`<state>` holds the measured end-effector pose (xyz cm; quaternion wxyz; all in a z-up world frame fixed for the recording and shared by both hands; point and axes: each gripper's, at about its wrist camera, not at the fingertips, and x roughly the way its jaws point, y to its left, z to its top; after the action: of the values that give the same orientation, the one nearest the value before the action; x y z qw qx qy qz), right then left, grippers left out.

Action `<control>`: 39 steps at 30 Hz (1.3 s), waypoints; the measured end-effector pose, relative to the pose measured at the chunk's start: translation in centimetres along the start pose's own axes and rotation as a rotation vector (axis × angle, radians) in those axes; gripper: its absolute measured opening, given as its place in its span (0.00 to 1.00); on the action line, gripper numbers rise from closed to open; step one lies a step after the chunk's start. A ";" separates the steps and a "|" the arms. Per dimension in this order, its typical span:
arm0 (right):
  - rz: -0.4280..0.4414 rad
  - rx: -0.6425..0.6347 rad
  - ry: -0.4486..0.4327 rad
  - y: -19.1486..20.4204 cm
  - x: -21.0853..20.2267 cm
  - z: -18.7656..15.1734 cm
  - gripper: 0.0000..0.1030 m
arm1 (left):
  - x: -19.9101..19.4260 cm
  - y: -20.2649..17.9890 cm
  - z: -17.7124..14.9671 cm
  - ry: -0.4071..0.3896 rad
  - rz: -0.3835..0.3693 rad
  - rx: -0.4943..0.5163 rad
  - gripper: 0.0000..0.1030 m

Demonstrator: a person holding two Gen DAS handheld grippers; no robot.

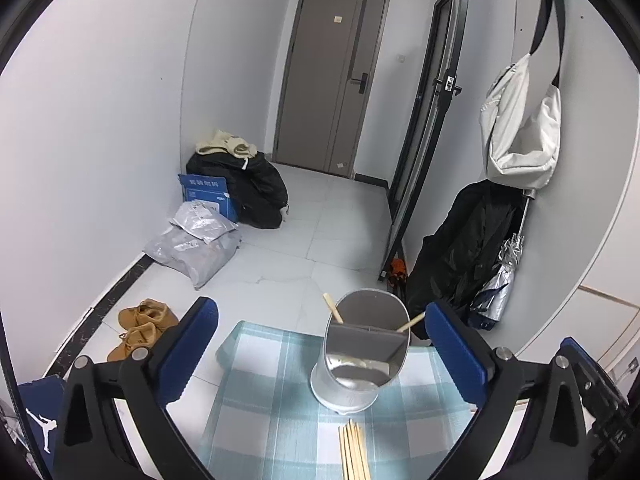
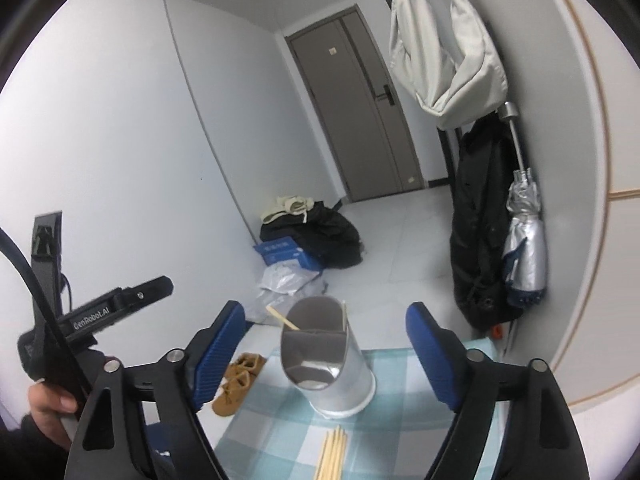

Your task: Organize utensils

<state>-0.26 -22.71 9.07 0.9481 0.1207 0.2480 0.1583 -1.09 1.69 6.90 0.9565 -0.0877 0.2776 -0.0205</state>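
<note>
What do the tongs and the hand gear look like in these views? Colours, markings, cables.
Both tongs, left and right, have black angular frames with silver pivot bolts and ribbed blue pads. In the right wrist view the left unit's black body carries white "GenRobot.AI" lettering, with a black cable arcing past it. The left hand gripping it shows a dark sleeve cuff.

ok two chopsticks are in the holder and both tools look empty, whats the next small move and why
Probably lower one tool, say the right tool, toward the bundle of chopsticks lying on the checked cloth in front of the holder. Both it and the left tool stand open with nothing between the pads, the holder already has two sticks, and the loose bundle is what remains to sort.
</note>
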 end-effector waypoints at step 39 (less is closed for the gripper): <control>-0.138 -0.021 0.220 -3.0 3.8 -12.1 0.86 | 6.4 1.7 -10.7 0.207 0.050 0.033 0.99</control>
<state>-2.50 -22.26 -3.74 0.9250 0.0752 0.3566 0.1076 -1.45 1.09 -5.65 0.9243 -0.0623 0.3765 -0.0104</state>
